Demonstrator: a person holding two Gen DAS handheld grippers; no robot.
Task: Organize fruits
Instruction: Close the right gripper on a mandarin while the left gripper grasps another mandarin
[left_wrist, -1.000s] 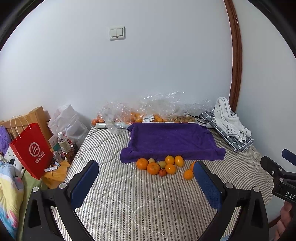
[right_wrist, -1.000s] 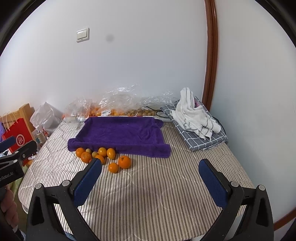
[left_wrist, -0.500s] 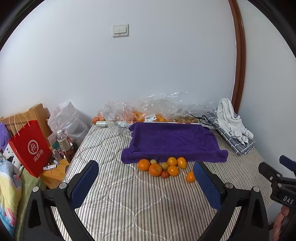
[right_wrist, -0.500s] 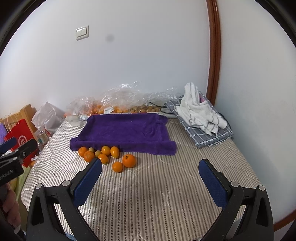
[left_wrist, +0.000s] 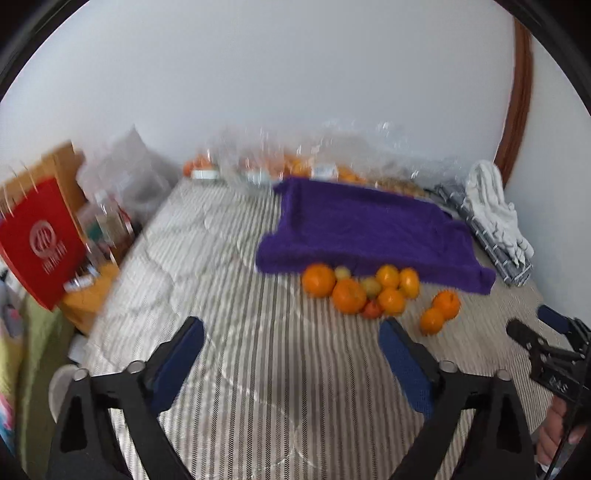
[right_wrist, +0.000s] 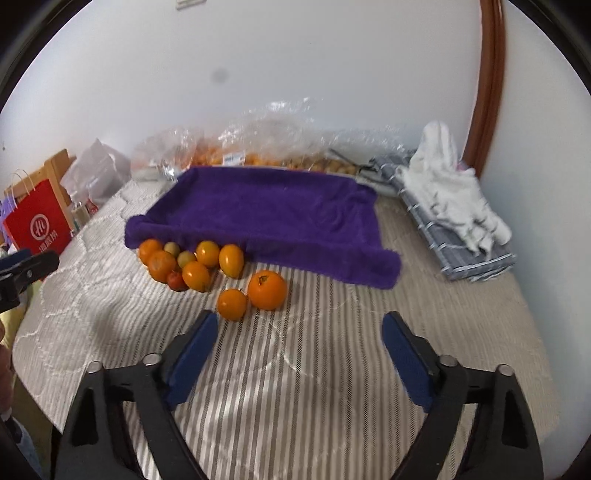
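Observation:
A cluster of orange and small green fruits (left_wrist: 364, 286) lies on the striped bed in front of a purple towel (left_wrist: 365, 225); the cluster also shows in the right wrist view (right_wrist: 192, 264), before the towel (right_wrist: 273, 210). Two oranges (right_wrist: 266, 290) sit apart to the right. My left gripper (left_wrist: 291, 336) is open and empty, short of the fruits. My right gripper (right_wrist: 299, 330) is open and empty, just before the two separate oranges.
Clear plastic bags of fruit (right_wrist: 258, 147) line the wall behind the towel. A grey checked cloth with a white towel (right_wrist: 454, 199) lies at the right. A red paper bag (left_wrist: 40, 240) and bottles stand off the bed's left edge.
Both grippers have moved forward and down toward the fruits, which now look larger and closer. Both stay open.

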